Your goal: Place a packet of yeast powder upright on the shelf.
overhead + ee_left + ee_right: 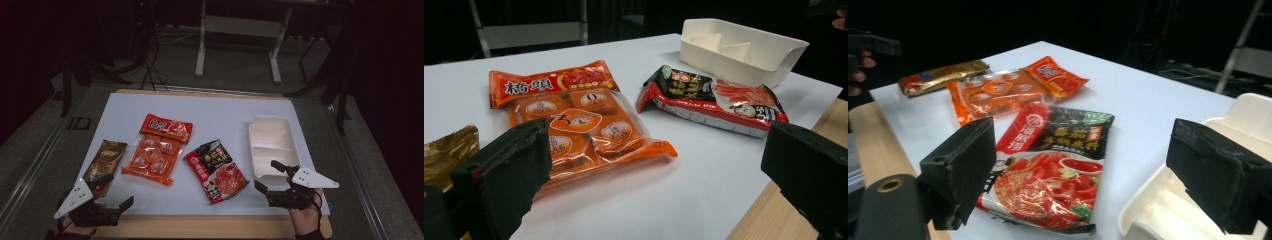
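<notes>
Both claws are hovering released at the near edge of the worktop (220,107), holding nothing. Just ahead of the right claw (272,176) a cream tray (272,145) is sitting, with a red and black soup packet (216,170) lying beside that claw toward the left one. Near the left claw (117,190) a gold packet (105,160) is lying, and an orange snack bag (156,149) is resting farther ahead.
</notes>
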`<action>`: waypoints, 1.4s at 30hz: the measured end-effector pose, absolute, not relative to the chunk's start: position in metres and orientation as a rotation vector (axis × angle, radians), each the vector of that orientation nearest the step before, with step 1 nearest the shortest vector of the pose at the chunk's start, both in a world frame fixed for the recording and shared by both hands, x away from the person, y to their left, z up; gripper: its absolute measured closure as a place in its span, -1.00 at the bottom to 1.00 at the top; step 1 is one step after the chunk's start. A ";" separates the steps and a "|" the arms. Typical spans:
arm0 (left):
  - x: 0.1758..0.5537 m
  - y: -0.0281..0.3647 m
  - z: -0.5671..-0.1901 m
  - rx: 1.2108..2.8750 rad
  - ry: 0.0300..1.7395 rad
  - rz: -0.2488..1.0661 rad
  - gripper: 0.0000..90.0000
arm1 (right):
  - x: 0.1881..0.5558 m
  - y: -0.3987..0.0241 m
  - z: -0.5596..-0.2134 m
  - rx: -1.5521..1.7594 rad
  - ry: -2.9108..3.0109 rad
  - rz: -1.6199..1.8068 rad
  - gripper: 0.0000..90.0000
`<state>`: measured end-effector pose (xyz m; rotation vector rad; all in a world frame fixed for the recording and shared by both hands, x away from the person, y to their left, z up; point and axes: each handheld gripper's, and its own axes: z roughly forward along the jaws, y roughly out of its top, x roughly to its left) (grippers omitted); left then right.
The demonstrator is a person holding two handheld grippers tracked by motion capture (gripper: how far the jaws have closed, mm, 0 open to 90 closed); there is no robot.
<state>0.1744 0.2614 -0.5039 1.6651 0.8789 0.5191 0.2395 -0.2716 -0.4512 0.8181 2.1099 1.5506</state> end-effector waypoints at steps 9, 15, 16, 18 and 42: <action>0.174 0.262 -0.503 1.659 0.874 0.544 -1.00 | 0.233 -0.265 -0.447 0.738 2.159 1.549 -0.71; 0.173 0.260 -0.503 1.652 0.830 0.520 -1.00 | 0.232 -0.263 -0.446 0.698 2.182 1.531 -0.73; 0.173 0.259 -0.502 1.650 0.829 0.519 -1.00 | 0.231 -0.263 -0.445 0.697 2.180 1.532 -0.73; 0.171 0.258 -0.500 1.646 0.827 0.503 -1.00 | 0.229 -0.263 -0.444 0.692 2.173 1.525 -0.73; 0.191 0.285 -0.439 1.705 0.944 0.599 -1.00 | 0.227 -0.264 -0.444 0.698 2.079 1.592 -0.72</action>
